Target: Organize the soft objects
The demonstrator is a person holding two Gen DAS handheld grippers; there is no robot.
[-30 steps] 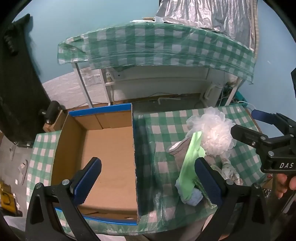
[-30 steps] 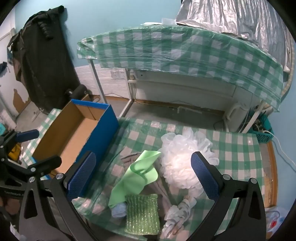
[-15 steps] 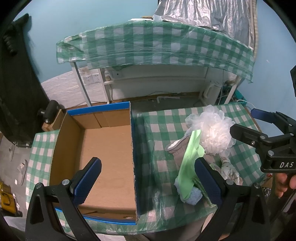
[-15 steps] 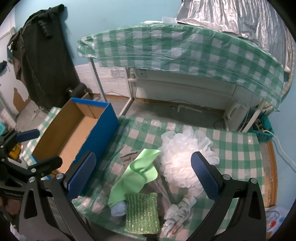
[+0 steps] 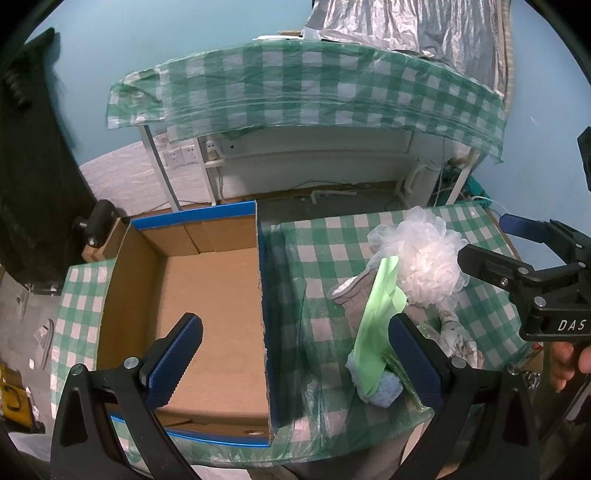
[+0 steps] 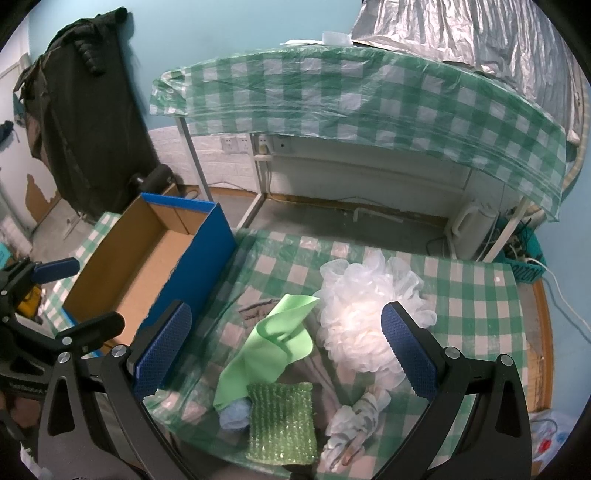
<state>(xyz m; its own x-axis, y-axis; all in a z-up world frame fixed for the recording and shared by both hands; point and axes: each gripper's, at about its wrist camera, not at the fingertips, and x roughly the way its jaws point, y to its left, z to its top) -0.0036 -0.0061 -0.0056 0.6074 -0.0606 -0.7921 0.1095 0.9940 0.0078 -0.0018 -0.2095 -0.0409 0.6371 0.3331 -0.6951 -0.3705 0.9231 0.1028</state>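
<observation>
On the green-checked table [image 6: 476, 295] lies a heap of soft things: a white mesh bath pouf [image 6: 365, 306] [image 5: 424, 262], a light green cloth [image 6: 273, 347] [image 5: 376, 314], a sparkly green sponge [image 6: 282, 424], a blue ball-like piece [image 6: 232, 411] [image 5: 386, 384], a grey cloth [image 5: 351, 291] and a patterned white glove [image 6: 351, 417] [image 5: 458, 332]. An open cardboard box with blue sides [image 5: 207, 306] [image 6: 147, 273] stands left of the heap. My left gripper [image 5: 295, 347] hovers open over the box's right wall. My right gripper [image 6: 284, 347] hangs open above the heap, holding nothing.
Behind stands a second table [image 6: 369, 103] under a green-checked cover, with a silver foil sheet [image 6: 480, 33] on top. Wall sockets [image 6: 258, 142], a white kettle [image 6: 472, 221] and cables sit on the floor beyond. A dark jacket [image 6: 88, 110] hangs at left.
Both grippers have barely shifted; the views drift slightly. The soft things and the box lie where they were. Both stay open.
</observation>
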